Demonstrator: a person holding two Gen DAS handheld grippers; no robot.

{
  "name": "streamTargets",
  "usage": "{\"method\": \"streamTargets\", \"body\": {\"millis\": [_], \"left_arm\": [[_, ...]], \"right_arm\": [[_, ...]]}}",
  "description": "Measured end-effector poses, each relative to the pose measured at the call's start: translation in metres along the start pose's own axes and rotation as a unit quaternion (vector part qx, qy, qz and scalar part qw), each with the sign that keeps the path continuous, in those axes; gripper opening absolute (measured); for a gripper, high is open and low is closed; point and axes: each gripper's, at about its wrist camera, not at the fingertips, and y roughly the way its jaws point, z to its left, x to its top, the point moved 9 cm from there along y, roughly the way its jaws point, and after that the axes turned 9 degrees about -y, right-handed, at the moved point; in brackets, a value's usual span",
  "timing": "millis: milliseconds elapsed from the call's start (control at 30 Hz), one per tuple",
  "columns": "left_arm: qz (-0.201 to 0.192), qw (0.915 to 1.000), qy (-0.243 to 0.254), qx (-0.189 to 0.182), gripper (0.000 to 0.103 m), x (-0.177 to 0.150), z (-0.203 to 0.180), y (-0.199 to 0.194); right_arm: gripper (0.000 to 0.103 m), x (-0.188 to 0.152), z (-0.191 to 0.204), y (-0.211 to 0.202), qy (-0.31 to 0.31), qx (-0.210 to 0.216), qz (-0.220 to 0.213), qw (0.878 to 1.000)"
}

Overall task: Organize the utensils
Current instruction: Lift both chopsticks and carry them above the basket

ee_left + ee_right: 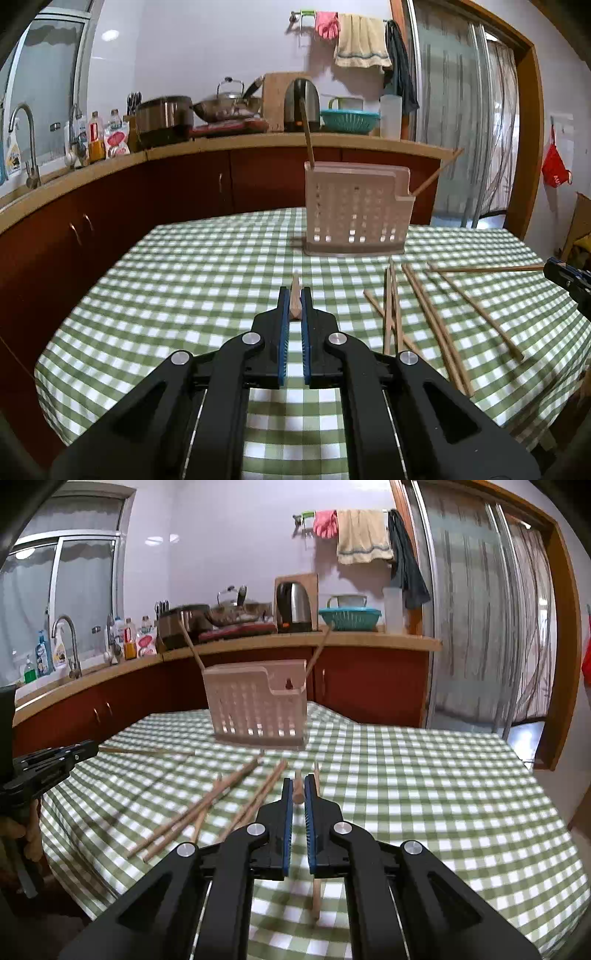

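- A wooden chopstick (295, 295) is clamped between the blue pads of the left tongs (294, 301), its tip pointing ahead toward the holder and raised above the cloth.
- A second chopstick (297, 788) is gripped in the right tongs (298, 794) — the jaws are drawn narrow on it, and its end is seen between the pads.
- Loose chopsticks (424, 314) are scattered on the bench between the two tongs, some crossing one another; one more lies apart, just under the right tongs in the right wrist view.
- A pale perforated utensil holder (354, 210) is stood upright toward the far side of the bench, well apart from both tongs; two chopsticks are already leaned in it, one at each end, tilted outward.
- The bench (207, 266) is covered by a green-and-white checked cloth that hangs over its edges.
- Behind it a kitchen counter (258, 142) on dark red cabinets is run along the wall — a faucet, bottles, pots, a wok, an electric kettle (303, 105) and a teal basket (349, 120) are carried on it.
- Pink gloves and towels (362, 40) are hung on a wall rail, and a wood-framed sliding glass door (476, 122) is seen to the right.
- At the left edge of the right wrist view, fingers of a person's hand are wrapped round the left tongs' handle.
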Motion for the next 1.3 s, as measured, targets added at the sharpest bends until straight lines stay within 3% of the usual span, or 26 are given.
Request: {"method": "streamTargets", "body": {"millis": [300,500,667,1033,1300], "left_arm": [[-0.013,0.9998,-0.008,-0.016,0.007,0.04,0.0,-0.022],[0.015,0.9988,-0.028,-0.036,0.006,0.056,0.004,-0.01],[0.016,0.9989,-0.021,-0.038,0.006,0.069,0.002,0.004],[-0.002,0.9985,-0.001,-0.055,0.006,0.105,-0.016,0.029],[-0.031,0.9966,0.009,-0.075,0.006,0.138,-0.031,0.021]], "right_arm": [[0.007,0.042,-0.006,-0.015,0.0,0.004,-0.03,1.0],[0.007,0.06,-0.011,-0.003,0.005,0.014,-0.025,1.0],[0.007,0.078,-0.015,0.013,-0.003,0.013,-0.029,0.999],[0.007,0.108,-0.016,0.047,-0.01,0.019,-0.053,0.998],[0.007,0.133,-0.018,0.042,-0.005,0.029,-0.077,0.997]]}}
